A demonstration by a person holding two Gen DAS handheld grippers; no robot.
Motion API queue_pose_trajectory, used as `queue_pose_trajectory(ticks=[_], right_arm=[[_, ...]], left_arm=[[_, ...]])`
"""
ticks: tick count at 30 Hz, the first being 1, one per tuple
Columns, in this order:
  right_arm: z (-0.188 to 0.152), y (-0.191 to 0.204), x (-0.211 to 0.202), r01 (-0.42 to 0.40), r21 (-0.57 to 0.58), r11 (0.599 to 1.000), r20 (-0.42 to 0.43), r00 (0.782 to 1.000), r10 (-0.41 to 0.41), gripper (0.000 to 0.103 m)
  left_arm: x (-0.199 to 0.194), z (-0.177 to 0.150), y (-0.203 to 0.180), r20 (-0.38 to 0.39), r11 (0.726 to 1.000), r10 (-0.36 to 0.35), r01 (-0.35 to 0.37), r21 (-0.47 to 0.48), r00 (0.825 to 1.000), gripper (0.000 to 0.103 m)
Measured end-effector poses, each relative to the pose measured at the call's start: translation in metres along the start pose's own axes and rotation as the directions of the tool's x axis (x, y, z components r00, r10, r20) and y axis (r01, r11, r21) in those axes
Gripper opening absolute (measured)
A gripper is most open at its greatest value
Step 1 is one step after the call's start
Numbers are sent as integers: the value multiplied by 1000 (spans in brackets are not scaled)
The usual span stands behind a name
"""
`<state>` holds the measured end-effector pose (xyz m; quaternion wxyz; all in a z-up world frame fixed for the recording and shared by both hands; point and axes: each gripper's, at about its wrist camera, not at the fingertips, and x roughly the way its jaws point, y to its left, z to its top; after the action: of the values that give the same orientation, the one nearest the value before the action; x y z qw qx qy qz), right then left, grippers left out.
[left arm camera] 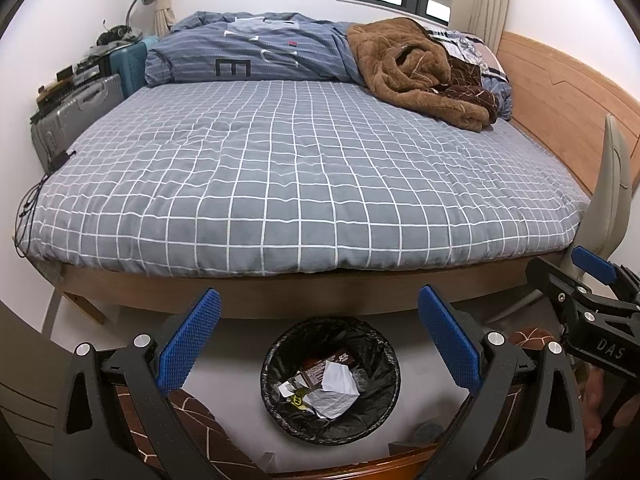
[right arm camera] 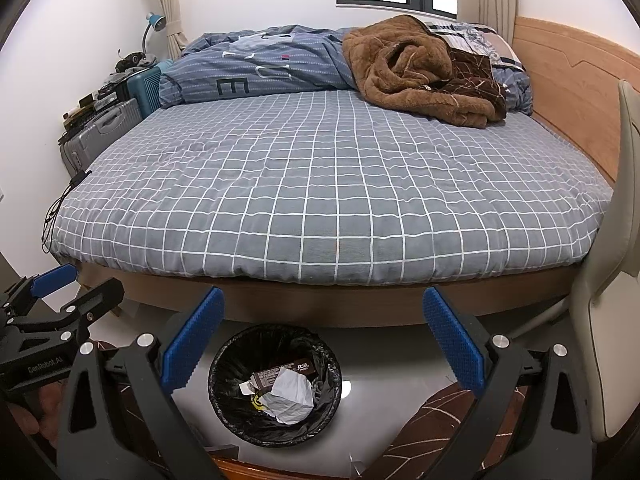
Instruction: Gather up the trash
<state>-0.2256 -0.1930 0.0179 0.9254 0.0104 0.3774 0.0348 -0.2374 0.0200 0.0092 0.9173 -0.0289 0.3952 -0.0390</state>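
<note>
Two hand-held grippers spread, empty | bin [left arm camera: 330, 384] upright, mouth up | brown wrapper [left arm camera: 326, 366] flat inside

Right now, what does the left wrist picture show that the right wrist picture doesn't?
Only the left wrist view shows the right gripper at its right edge, fingers apart, holding nothing. Only the right wrist view shows the left gripper at its left edge, likewise open, plus more of the cream chair. Both share the checked bed, the brown blanket, the suitcases and the lined bin holding crumpled paper and wrappers.
</note>
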Motion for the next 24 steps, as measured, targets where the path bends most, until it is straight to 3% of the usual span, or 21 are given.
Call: queue_pose_trajectory(ticks=[21, 24], right_arm=[[-2, 3, 2, -15, -13, 1000, -2, 1000, 15, 96], [-3, 4, 2, -14, -13, 1000, -1, 1000, 14, 96]], left_arm=[[0, -3, -1, -2, 1000, 15, -15, 2, 1000, 97], [0, -3, -2, -2, 998, 59, -59, 18, 998, 97]])
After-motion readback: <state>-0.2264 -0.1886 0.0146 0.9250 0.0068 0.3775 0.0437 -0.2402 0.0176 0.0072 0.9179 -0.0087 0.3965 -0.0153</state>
